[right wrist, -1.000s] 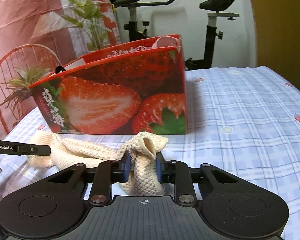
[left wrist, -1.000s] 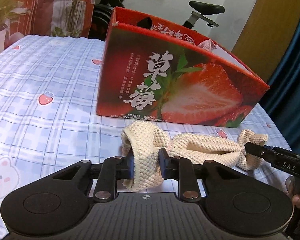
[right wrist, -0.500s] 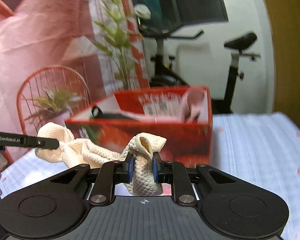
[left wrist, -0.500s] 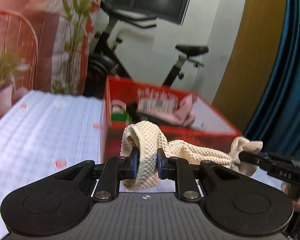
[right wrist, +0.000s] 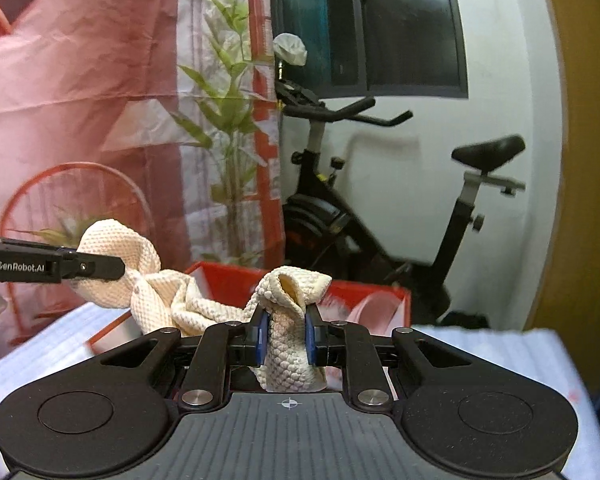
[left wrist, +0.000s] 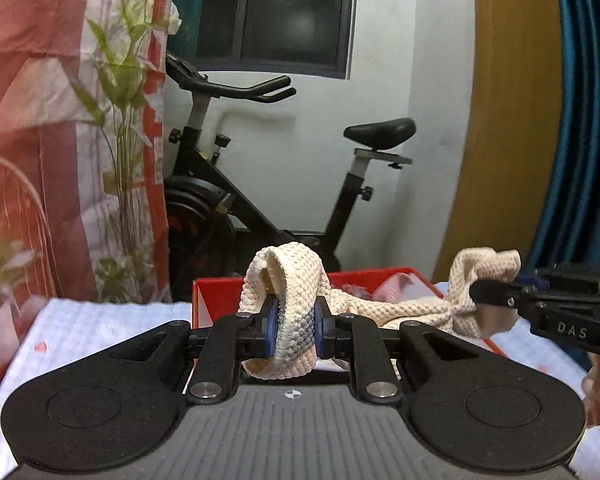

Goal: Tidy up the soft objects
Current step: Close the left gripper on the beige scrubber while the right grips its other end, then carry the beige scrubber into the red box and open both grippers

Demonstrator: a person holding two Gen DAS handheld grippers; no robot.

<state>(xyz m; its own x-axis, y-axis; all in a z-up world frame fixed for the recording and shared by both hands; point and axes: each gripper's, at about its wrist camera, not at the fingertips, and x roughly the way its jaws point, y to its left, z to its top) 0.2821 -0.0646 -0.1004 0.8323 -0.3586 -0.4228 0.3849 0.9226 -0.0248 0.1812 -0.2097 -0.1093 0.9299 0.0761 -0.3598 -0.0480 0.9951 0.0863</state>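
A cream waffle-knit towel point(left wrist: 396, 308) hangs stretched in the air between both grippers, above the open red strawberry box point(left wrist: 356, 278). My left gripper point(left wrist: 294, 326) is shut on one bunched end of it. My right gripper point(right wrist: 284, 338) is shut on the other end point(right wrist: 290, 344). In the left wrist view the right gripper point(left wrist: 496, 294) reaches in from the right edge, clamped on the towel's far end. In the right wrist view the left gripper point(right wrist: 100, 268) enters from the left. The red box point(right wrist: 364, 292) sits just behind and below the towel; pink cloth shows inside it.
The box stands on a bed with a blue plaid sheet point(left wrist: 112, 332). Behind the bed are an exercise bike point(left wrist: 284, 184), a green plant point(left wrist: 120, 152) against a pink curtain, a white wall with a dark window, and a blue curtain point(left wrist: 580, 120) at the right.
Both grippers have risen with the towel, lifting it off the sheet to above the box rim. The box has dropped low in both views and its open top now shows.
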